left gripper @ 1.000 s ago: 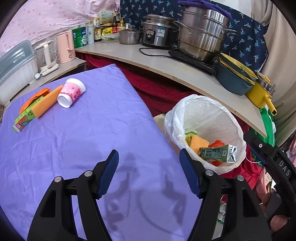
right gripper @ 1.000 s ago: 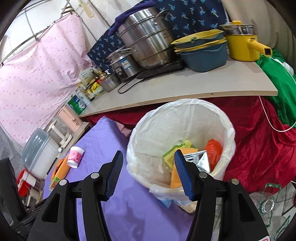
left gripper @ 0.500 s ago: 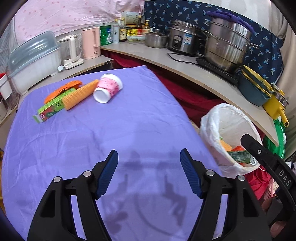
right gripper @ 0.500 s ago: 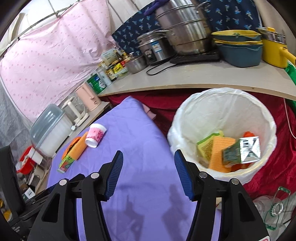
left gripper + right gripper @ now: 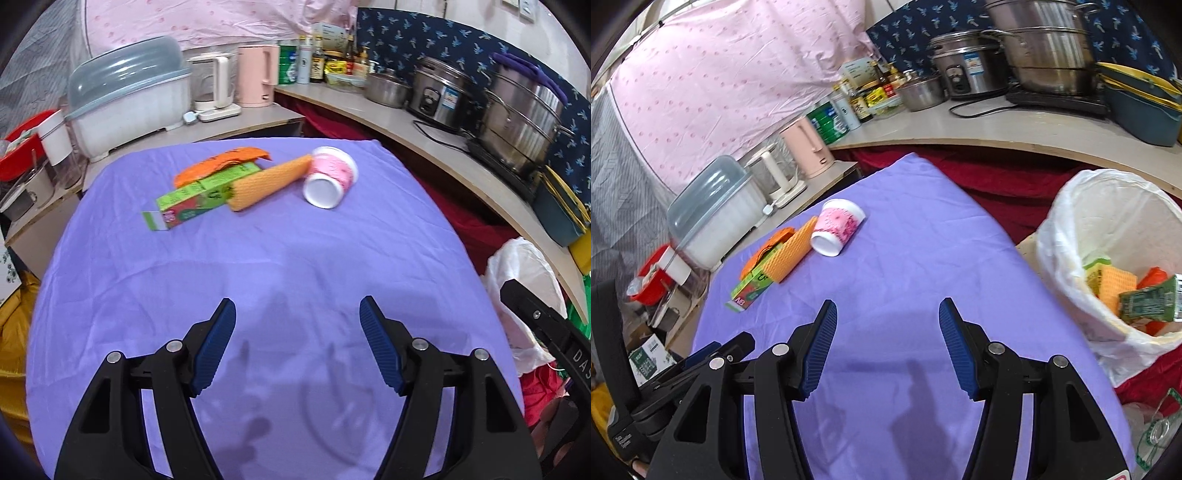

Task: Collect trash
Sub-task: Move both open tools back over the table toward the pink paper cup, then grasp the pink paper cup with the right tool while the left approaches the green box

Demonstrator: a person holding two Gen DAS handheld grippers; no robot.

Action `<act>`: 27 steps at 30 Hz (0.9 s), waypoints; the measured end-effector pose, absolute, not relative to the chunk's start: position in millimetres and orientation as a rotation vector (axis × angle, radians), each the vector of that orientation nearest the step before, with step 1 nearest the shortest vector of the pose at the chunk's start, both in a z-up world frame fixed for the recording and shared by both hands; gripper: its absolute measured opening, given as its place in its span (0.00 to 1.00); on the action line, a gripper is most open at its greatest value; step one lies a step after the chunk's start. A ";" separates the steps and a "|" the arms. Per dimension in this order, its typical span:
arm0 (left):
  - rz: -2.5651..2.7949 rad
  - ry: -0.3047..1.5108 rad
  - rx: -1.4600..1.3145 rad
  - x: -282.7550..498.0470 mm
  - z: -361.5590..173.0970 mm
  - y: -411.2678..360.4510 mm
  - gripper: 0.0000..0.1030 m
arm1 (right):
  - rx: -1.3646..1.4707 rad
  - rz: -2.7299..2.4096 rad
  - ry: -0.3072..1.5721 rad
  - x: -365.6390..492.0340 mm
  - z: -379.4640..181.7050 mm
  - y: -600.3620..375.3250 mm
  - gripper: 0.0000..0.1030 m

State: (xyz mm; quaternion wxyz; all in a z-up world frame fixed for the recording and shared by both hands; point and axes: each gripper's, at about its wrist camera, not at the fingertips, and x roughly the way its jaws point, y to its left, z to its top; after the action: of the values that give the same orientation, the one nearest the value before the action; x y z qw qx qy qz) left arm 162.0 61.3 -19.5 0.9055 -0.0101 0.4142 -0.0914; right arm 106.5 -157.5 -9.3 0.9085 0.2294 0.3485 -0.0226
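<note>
left wrist view: left gripper (image 5: 297,325) hangs over the near part of the purple cloth-covered counter (image 5: 258,266), jaws spread wide, nothing between them. right wrist view: right gripper (image 5: 886,328) likewise, jaws parted and empty, above the same cloth. trash remaining lies toward the far edge of the counter: a pink-and-white paper cup (image 5: 330,176) on its side, touching an orange waffle-textured sponge cloth (image 5: 269,181), which lies against a green cardboard carton (image 5: 201,197) over an orange crumpled wrapper (image 5: 221,162). off the counter's right edge stands a white plastic-lined trash bin (image 5: 1067,236) holding a green carton, a yellow-orange sponge and orange scraps.
</note>
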 end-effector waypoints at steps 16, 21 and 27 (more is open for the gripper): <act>-0.085 0.832 0.009 244.3 -38.1 151.1 0.79 | 0.455 0.008 0.771 216.1 -29.0 -93.7 0.60; -0.078 0.840 0.007 272.8 -49.5 164.8 0.84 | 0.467 0.005 0.774 252.4 -36.6 -84.5 0.63; -0.090 0.849 0.008 308.3 -61.8 175.1 0.86 | 0.483 -0.006 0.790 293.6 -49.9 -80.1 0.65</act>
State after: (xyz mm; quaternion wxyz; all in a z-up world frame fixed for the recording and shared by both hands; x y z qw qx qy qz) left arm 308.3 175.1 -61.8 0.9102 0.0041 0.4119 -0.0439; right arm 293.6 -80.1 -49.9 0.8948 0.2330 0.3809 -0.0028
